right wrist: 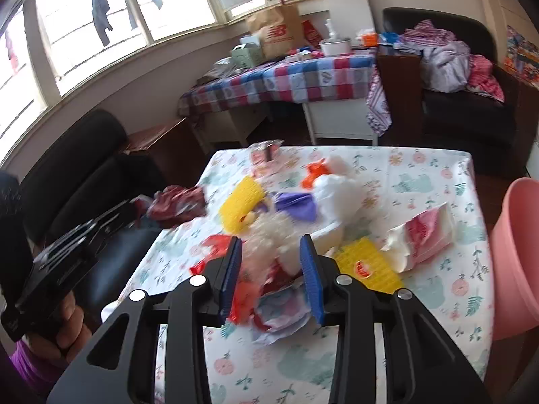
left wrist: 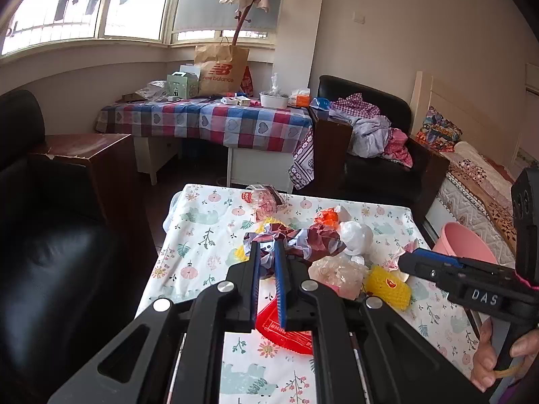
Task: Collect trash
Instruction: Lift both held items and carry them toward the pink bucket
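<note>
A pile of trash lies on the flowered tablecloth: yellow foam nets, a white bag, an orange wrapper and a red wrapper. My left gripper is shut on a crumpled dark-red and white wrapper and holds it above the table; it also shows in the right wrist view. My right gripper is open over the pile, its jaws on either side of a clear crinkled bag. A pink bin stands at the table's right side.
A black sofa runs along the left. A checked table with a paper bag stands beyond, and a black armchair with clothes at the back right. A bed lies on the right.
</note>
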Demonstrator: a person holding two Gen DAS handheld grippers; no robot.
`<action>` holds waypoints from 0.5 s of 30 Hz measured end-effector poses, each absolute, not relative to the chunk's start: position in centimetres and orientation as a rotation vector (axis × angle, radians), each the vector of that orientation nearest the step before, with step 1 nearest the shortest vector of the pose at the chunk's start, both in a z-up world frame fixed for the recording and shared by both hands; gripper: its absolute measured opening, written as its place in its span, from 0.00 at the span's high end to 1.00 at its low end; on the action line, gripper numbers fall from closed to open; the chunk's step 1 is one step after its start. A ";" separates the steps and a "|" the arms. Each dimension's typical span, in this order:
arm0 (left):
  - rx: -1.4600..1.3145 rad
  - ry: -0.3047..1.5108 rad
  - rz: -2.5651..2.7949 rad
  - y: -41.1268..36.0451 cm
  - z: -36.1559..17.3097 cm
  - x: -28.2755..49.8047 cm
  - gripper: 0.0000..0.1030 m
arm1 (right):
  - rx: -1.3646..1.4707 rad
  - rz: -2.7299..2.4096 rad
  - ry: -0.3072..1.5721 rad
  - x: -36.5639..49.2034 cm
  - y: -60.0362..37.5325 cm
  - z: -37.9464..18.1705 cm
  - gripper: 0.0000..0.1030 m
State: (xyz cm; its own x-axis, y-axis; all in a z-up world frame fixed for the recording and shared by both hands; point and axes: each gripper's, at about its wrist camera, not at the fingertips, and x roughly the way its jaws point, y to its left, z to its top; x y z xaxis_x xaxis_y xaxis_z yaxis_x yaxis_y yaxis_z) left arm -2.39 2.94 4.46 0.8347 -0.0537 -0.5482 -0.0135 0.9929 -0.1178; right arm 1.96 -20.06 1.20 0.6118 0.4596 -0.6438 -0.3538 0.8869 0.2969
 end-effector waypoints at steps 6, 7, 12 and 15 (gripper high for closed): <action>-0.135 0.595 -0.038 2.8 4.1 -1.3 0.93 | 0.088 0.373 0.775 5.6 -21.5 0.2 0.48; -0.136 0.597 -0.043 2.7 3.9 -1.1 0.93 | 0.069 0.354 0.785 6.5 -21.5 -0.3 0.48; -0.115 0.623 -0.055 2.2 3.0 0.0 0.93 | 0.055 0.370 0.845 9.8 -19.8 -2.5 0.48; -0.113 0.654 -0.050 2.2 2.3 1.2 0.93 | -0.003 0.360 0.835 11.1 -18.1 -3.2 0.48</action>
State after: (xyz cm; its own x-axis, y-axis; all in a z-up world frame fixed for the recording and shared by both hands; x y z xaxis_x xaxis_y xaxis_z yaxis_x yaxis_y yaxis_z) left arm 1.16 2.16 2.25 0.7925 -0.0816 -0.6044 0.0104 0.9927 -0.1203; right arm 11.14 -18.08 -3.17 0.6146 0.3113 -0.7249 -0.3135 0.9396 0.1376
